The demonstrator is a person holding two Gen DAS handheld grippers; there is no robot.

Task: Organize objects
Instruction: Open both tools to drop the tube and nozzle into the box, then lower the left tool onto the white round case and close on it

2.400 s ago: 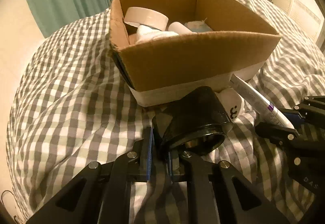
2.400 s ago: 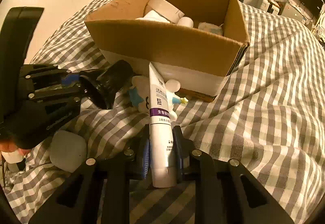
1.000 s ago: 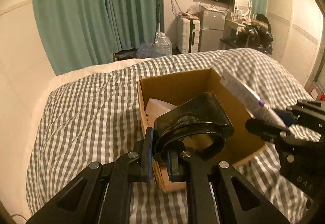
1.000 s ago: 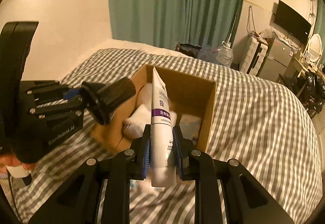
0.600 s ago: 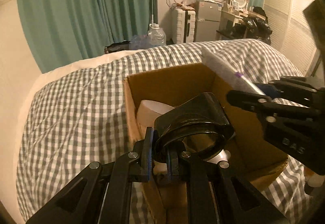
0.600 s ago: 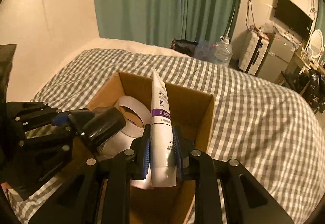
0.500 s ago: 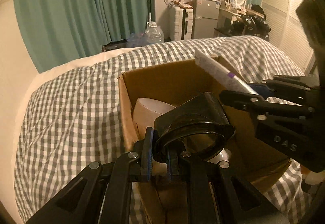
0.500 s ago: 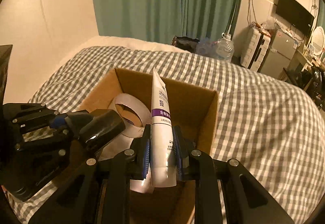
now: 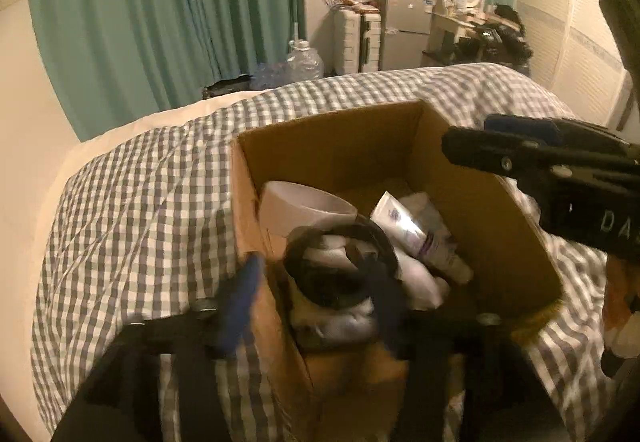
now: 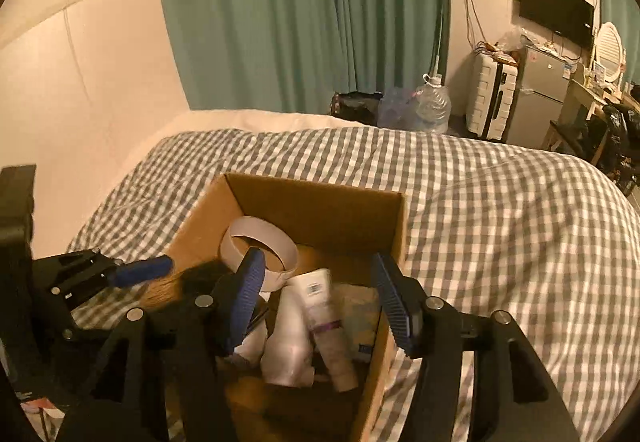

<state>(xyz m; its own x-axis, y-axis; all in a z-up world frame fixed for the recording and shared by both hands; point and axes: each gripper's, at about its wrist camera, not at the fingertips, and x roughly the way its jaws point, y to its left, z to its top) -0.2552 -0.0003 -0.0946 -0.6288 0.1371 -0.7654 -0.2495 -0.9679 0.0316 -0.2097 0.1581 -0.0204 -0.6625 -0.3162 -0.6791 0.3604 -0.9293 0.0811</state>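
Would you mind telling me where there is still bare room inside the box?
The cardboard box shows bare floor along its far wall, behind the tape roll. The near half is crowded: tube, black cup and white items.

My brown cardboard box (image 10: pixel 320 201) sits on a grey-and-white checked bedcover (image 10: pixel 500 201); the tube (image 10: pixel 326 322) inside is white with a purple band, the curtains (image 10: pixel 300 13) teal.

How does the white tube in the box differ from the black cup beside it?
The white tube is long, slim and pale, lying tilted on the pile; the black cup is wide, dark and round, its mouth facing the left camera. The tube is sharp, the cup blurred. Both sit inside the cardboard box, free of the grippers.
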